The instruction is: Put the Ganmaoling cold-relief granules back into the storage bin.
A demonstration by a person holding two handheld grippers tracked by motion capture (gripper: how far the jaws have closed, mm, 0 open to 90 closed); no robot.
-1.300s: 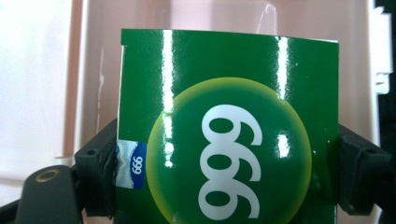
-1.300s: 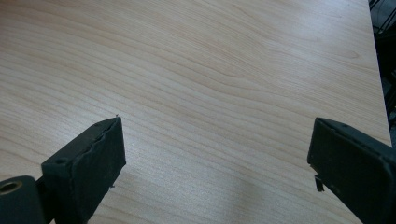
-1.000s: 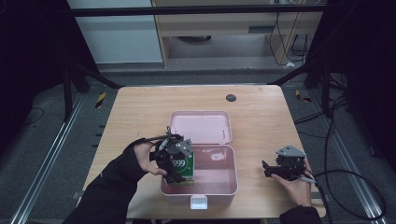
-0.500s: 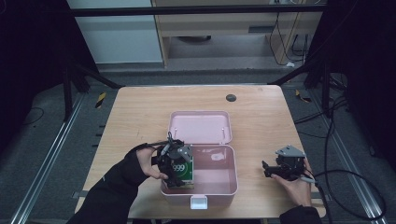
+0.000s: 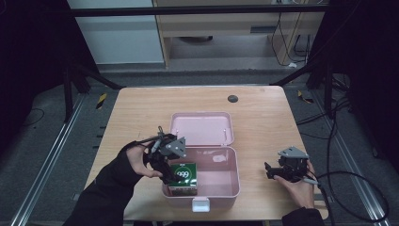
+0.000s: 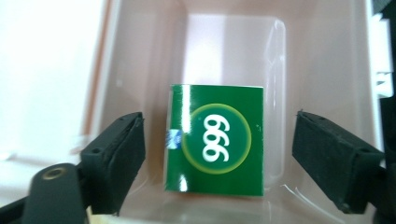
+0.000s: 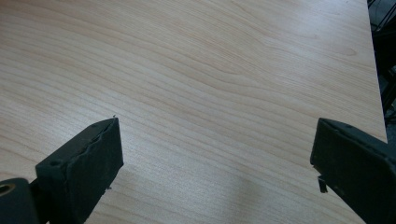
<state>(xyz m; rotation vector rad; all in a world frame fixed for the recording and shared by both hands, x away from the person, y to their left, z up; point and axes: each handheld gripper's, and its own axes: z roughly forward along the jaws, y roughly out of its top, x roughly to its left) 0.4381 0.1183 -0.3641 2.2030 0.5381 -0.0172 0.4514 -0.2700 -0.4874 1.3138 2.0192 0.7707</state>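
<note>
The small green "999" cardboard box already sits inside the open pink plastic case, left gripper jaws released around it at bench six o'clock, leaving withdrawal and lid closing.

Left side: my left gripper straddles the green box, gaps either side, pink case walls close.
Right side: my right gripper over bare table.

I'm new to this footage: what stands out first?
A glossy green carton marked 999 stands inside the open pale pink plastic box near the front of the light wooden table. The left hand-held gripper straddles it, jaws wide and not touching. The right hand-held gripper rests open beside the box.
</note>
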